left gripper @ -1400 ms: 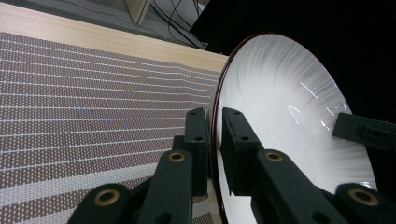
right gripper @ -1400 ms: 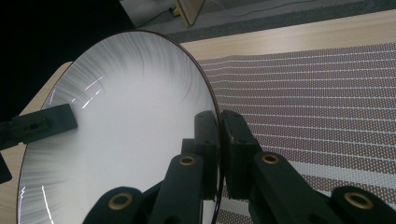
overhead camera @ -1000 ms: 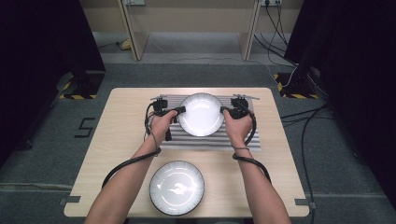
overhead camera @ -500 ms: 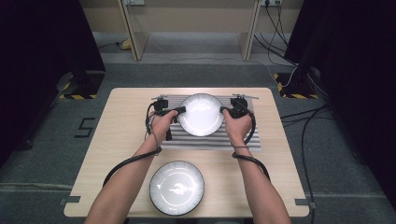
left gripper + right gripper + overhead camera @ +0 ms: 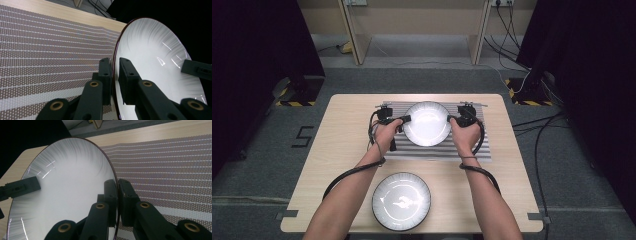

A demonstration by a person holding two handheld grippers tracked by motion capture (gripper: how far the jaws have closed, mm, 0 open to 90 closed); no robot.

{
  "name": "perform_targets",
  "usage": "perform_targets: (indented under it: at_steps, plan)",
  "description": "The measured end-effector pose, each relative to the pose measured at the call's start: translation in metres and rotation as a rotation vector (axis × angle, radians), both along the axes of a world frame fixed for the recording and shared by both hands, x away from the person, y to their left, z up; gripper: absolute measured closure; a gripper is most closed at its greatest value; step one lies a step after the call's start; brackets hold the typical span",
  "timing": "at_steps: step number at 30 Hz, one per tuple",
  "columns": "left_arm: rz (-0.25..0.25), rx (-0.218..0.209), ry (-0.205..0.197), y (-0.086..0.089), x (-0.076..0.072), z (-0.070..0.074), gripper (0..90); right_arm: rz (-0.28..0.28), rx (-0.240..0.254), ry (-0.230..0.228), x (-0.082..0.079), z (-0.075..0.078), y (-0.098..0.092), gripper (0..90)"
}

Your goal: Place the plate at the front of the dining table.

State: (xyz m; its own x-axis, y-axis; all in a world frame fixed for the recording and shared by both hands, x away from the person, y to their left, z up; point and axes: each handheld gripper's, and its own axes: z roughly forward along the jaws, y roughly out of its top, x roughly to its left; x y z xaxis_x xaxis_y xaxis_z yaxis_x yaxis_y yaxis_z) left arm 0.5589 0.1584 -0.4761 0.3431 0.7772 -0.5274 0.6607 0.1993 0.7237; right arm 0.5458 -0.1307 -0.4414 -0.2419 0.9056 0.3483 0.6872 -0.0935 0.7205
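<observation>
Over the striped mat (image 5: pixel 432 150), white plate (image 5: pixel 427 123) held by its rim. Left gripper (image 5: pixel 404 120) clamped at 9 o'clock, right gripper (image 5: pixel 451 119) clamped at 3 o'clock

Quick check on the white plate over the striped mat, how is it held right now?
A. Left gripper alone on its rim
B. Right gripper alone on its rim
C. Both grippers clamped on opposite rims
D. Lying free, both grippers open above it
C: the left gripper and the right gripper each pinch the rim of the white plate on opposite sides, over the striped mat.
</observation>
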Motion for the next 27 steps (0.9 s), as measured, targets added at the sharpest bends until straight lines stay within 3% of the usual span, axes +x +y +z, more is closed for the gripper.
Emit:
perform_targets:
  at_steps: [27]
  plan:
    - [0.009, 0.018, 0.017, -0.0009, 0.0029, -0.0081, 80.0, -0.002, -0.007, 0.017, 0.0053, -0.0091, 0.0015, 85.5]
